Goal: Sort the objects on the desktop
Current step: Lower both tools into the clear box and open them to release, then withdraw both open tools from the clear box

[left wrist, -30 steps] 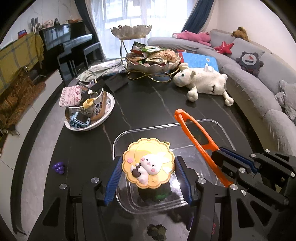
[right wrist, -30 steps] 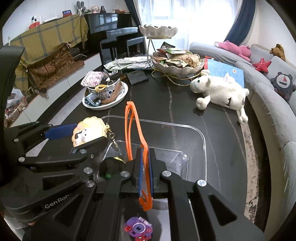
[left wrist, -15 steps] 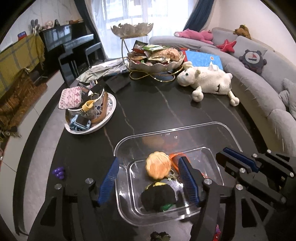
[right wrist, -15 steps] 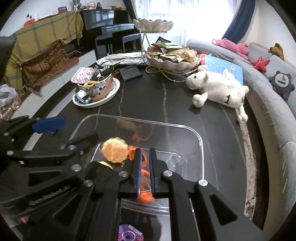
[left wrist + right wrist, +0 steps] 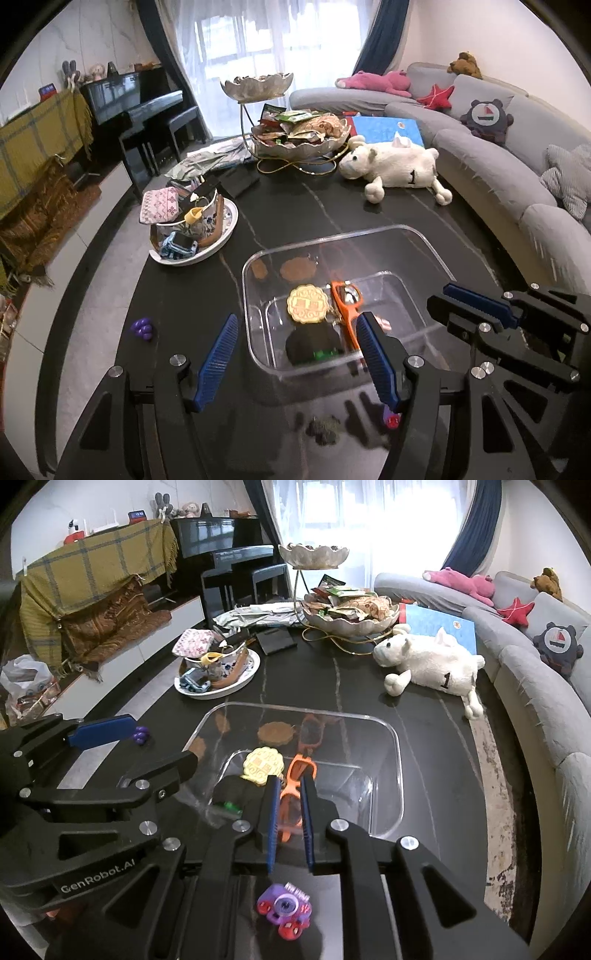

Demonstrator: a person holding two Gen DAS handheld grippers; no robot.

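Note:
A clear plastic box (image 5: 332,236) stands on the dark table. In it lie a yellow flower-shaped charm (image 5: 307,303), orange glasses (image 5: 345,301) and a dark lump with green on it (image 5: 314,343). My left gripper (image 5: 295,318) hovers over the box's near edge, open wide and holding nothing. My right gripper (image 5: 290,781) is above the box's near side, its pads a narrow gap apart. The orange glasses (image 5: 299,771) show through that gap, lying loose on the box floor beside the charm (image 5: 264,766). From the left wrist view the right gripper (image 5: 439,297) stands at the box's right.
A purple grape charm (image 5: 141,328) lies left of the box; a purple toy camera (image 5: 284,910) and a small dark thing (image 5: 325,430) lie near the front edge. Further back are a cluttered white plate (image 5: 225,229), a plush sheep (image 5: 391,166) and a tiered snack bowl (image 5: 299,140). A grey sofa curves along the right.
The charm and the glasses were held over the box and now lie inside it. The left jaws spread wide, the right pads parted a little, and both grippers drew back and up.

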